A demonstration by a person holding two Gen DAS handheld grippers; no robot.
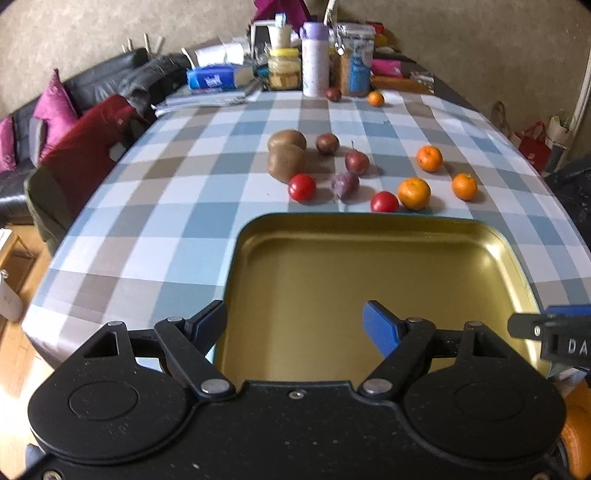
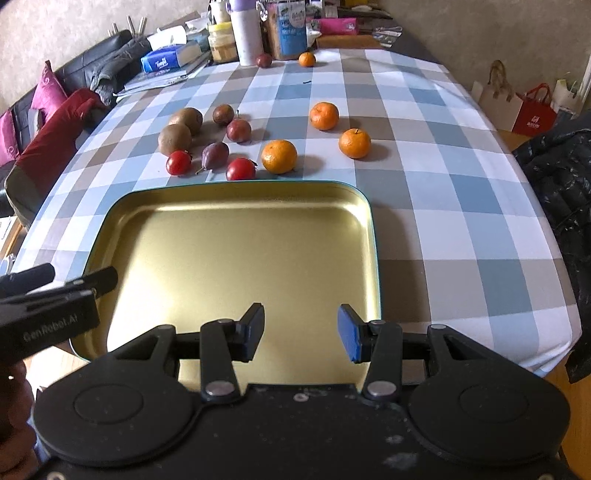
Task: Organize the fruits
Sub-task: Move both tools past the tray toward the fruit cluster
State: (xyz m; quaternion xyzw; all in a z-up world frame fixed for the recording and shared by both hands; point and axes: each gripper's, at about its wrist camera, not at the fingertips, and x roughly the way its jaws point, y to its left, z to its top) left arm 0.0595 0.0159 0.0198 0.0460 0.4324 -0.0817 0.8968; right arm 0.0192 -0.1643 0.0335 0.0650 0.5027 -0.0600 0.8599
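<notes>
An empty gold tin tray (image 1: 369, 236) (image 2: 236, 192) lies on the checked tablecloth at the near edge. Beyond it lie loose fruits: two brown kiwis (image 1: 286, 162) (image 2: 174, 138), two red tomatoes (image 1: 302, 187) (image 2: 241, 169), several dark purple passion fruits (image 1: 345, 184) (image 2: 215, 154) and several oranges (image 1: 414, 193) (image 2: 279, 156). My left gripper (image 1: 295, 325) is open and empty over the tray's near left part. My right gripper (image 2: 301, 330) is open and empty over the tray's near right part. Each gripper shows at the edge of the other's view.
At the table's far end stand jars, a white bottle (image 1: 315, 59) (image 2: 249, 31), a tissue pack (image 1: 210, 79) and papers, with one orange (image 1: 375, 99) and one passion fruit (image 1: 333, 94) beside them. A sofa with cushions (image 1: 55, 107) runs along the left. Bags (image 2: 532, 110) sit on the floor right.
</notes>
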